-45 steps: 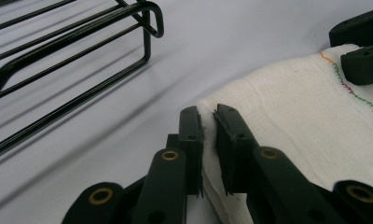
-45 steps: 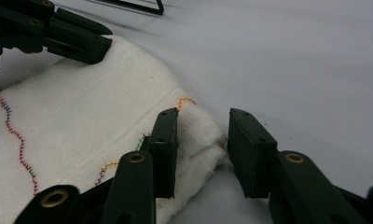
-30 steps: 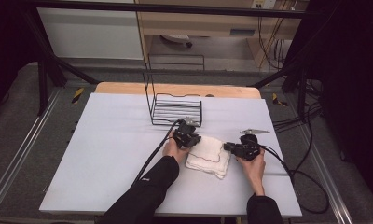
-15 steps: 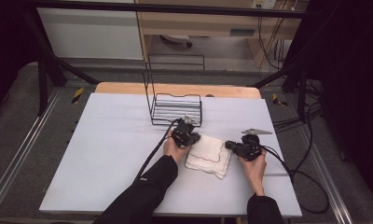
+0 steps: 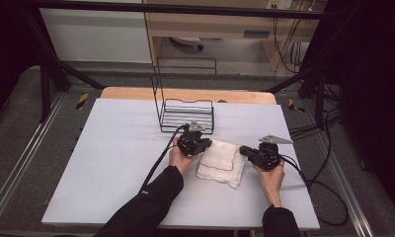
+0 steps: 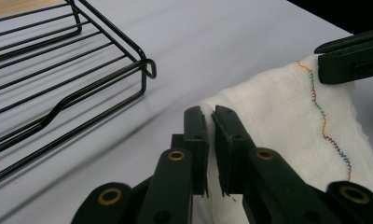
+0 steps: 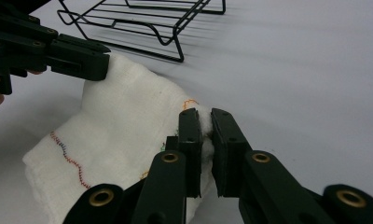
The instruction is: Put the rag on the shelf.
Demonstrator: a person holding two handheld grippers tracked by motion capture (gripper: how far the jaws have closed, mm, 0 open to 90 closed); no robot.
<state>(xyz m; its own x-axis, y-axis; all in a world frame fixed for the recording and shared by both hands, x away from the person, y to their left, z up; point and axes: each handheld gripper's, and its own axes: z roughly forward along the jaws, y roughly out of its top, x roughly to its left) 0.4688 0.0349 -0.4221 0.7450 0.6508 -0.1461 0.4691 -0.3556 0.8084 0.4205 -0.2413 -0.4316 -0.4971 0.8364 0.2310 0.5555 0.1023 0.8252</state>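
The cloth (image 5: pixel 221 162) lies folded on the table (image 5: pixel 111 163) just before the rack (image 5: pixel 187 115), my left gripper (image 6: pixel 209 122) and right gripper (image 7: pixel 204 125) each pinching a far corner, the pinched edges hidden between the pads.

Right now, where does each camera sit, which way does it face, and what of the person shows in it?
High view: above the person's side, looking forward and down on the table; both forearms, left gripper, right gripper.
Left gripper view: rides the left gripper, looking along jaws shut on the white cloth.
Right gripper view: rides the right gripper, jaws shut on the cloth's other corner.
Shared: cloth and wire basket in all three.
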